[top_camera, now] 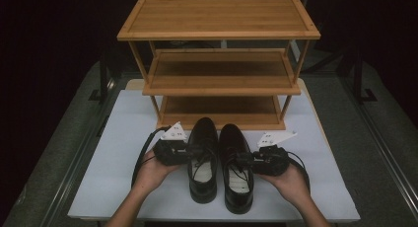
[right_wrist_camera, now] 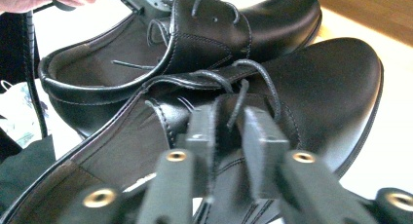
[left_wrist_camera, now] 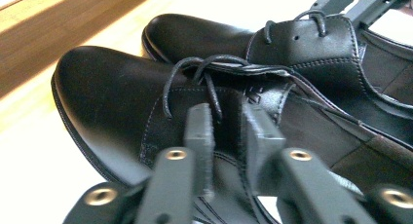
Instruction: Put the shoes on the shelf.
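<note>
1. High view: two black shoes side by side on the white table (top_camera: 113,153), toes toward the bamboo rack (top_camera: 219,64). Left gripper (top_camera: 186,153) at the left shoe (top_camera: 202,160); right gripper (top_camera: 246,160) at the right shoe (top_camera: 237,170).
2. Left gripper view: jaws pinch the left shoe's (left_wrist_camera: 122,102) side wall near the laces.
3. Right gripper view: jaws clamp the right shoe's (right_wrist_camera: 316,87) lace-side wall; left shoe (right_wrist_camera: 204,34) just behind.

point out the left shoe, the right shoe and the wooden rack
left shoe (top_camera: 202,133): high view, on its toe cap
right shoe (top_camera: 232,138): high view, on its toe cap
wooden rack (top_camera: 217,15): high view, on its top shelf
</note>
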`<state>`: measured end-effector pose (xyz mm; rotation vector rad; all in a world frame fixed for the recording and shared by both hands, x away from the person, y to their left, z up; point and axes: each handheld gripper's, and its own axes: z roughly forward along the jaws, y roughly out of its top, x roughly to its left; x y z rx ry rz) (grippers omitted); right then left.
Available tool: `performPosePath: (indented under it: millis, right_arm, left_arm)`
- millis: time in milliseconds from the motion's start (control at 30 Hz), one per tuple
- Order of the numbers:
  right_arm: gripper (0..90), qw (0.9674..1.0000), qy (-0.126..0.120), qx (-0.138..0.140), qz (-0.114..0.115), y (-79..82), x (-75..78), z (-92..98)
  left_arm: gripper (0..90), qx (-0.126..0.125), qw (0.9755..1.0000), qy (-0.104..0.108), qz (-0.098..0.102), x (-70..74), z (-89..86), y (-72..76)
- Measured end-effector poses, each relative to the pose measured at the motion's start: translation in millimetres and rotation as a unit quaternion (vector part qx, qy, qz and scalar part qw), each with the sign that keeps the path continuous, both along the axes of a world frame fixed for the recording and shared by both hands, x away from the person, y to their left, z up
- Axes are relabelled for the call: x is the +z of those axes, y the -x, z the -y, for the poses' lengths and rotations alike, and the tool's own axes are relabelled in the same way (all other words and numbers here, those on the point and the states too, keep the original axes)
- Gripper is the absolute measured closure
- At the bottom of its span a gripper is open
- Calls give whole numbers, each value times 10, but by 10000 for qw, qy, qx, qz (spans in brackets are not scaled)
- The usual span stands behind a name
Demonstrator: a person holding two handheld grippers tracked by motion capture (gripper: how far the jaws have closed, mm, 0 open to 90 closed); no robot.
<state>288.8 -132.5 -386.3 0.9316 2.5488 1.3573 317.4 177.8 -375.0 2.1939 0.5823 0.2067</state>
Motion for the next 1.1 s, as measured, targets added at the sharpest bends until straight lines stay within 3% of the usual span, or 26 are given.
performPosePath:
  millis: [133, 667, 900, 1100]
  right_arm:
    - [856, 10000, 43, -34, 71, 23, 1, 3]
    - [871, 9988, 97, -364, 319, 57, 61, 41]
    - [872, 9979, 105, -525, 357, 46, 85, 70]
    - [872, 9973, 94, -614, 386, 33, 114, 96]
  left_arm:
    - [866, 30, 9999, -111, 77, 5, 14, 30]
    - [879, 344, 9988, -59, 349, 75, -75, 109]
    - [880, 496, 9982, 81, 339, 122, -210, 132]
    - [880, 521, 9980, 122, 349, 141, -229, 150]
